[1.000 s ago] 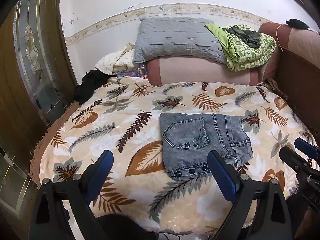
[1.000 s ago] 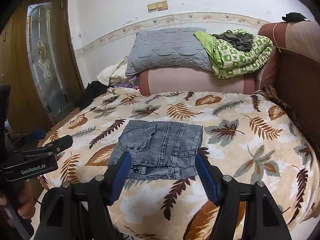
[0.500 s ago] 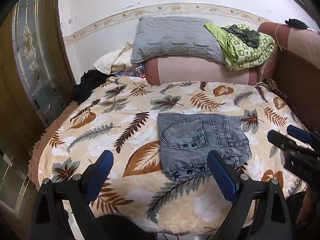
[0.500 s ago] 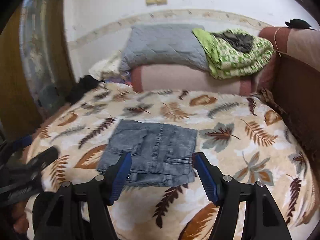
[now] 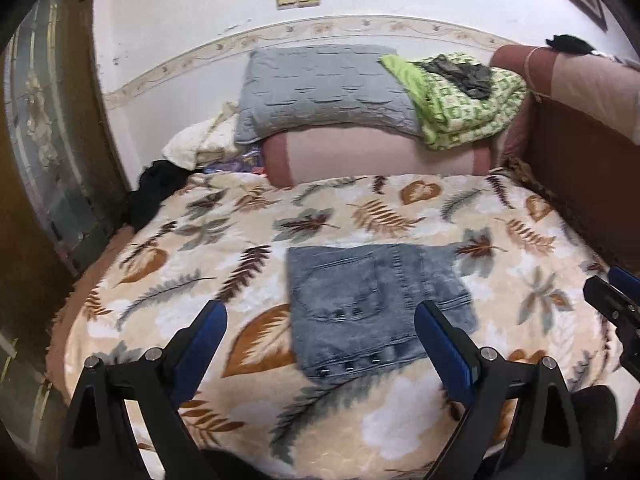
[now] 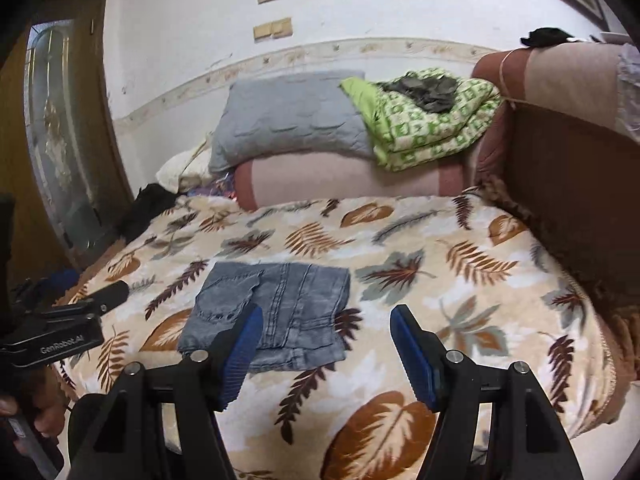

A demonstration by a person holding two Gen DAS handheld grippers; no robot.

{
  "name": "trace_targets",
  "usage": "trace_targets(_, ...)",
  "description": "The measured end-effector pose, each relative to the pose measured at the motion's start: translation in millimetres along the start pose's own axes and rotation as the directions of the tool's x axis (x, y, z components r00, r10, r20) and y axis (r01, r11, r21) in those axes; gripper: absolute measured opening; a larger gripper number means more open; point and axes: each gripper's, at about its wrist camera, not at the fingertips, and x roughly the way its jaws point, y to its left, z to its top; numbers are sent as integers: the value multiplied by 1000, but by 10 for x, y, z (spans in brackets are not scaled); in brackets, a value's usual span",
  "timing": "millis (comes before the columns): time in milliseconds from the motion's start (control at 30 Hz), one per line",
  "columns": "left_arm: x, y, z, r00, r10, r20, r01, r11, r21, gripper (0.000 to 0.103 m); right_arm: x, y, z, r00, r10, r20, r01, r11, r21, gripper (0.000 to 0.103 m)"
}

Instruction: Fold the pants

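Grey denim pants (image 5: 372,304) lie folded into a compact rectangle on the leaf-print blanket (image 5: 224,248), near the front of the bed; they also show in the right wrist view (image 6: 280,312). My left gripper (image 5: 320,344) is open and empty, held above the bed's front edge, just short of the pants. My right gripper (image 6: 326,348) is open and empty, off the pants' right front corner. Each gripper shows in the other's view: the right one (image 5: 612,296) and the left one (image 6: 96,300).
A grey pillow (image 5: 324,88) and a green checked quilt (image 5: 460,96) rest on a pink bolster (image 5: 376,156) at the bed's head. A brown sofa arm (image 5: 580,152) bounds the right side. A wooden glazed door (image 5: 44,152) stands at the left.
Both grippers have pulled back and tilted upward a little. The right gripper has shifted right, so the pants now sit left of its middle. The pants have not moved.
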Motion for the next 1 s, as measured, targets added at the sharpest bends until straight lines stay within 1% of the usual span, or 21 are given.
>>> trace_targets(100,-51,-70,29,999,-31,6,31,999,8,95,-71,-24,38,1000,-6,22,6,1000,-2,70)
trace_targets(200,-108,-111,38,999,-40,20,40,999,21,95,-78,-1,47,1000,14,28,-15,1000,8,70)
trace_targets(267,-131,-116,31,999,-47,26,46,999,25,95,-67,54,45,999,24,26,-23,1000,-5,70)
trace_targets(367,-135,-112,26,998,-47,30,46,998,35,95,-70,166,35,999,30,35,-28,998,-49,70)
trace_targets(467,-128,-99,22,999,-45,27,44,999,25,95,-75,234,23,999,26,41,-23,997,-77,70)
trace_targets(633,-112,-67,17,999,-37,29,37,999,28,95,-58,222,14,999,30,35,-28,998,-63,70)
trace_targets(833,-73,-62,5,998,-54,10,54,998,31,95,4,241,-8,999,32,13,-31,997,-70,70)
trace_targets(1000,-57,-54,9,998,-58,8,58,998,30,95,3,266,-14,999,35,15,-33,997,-73,70)
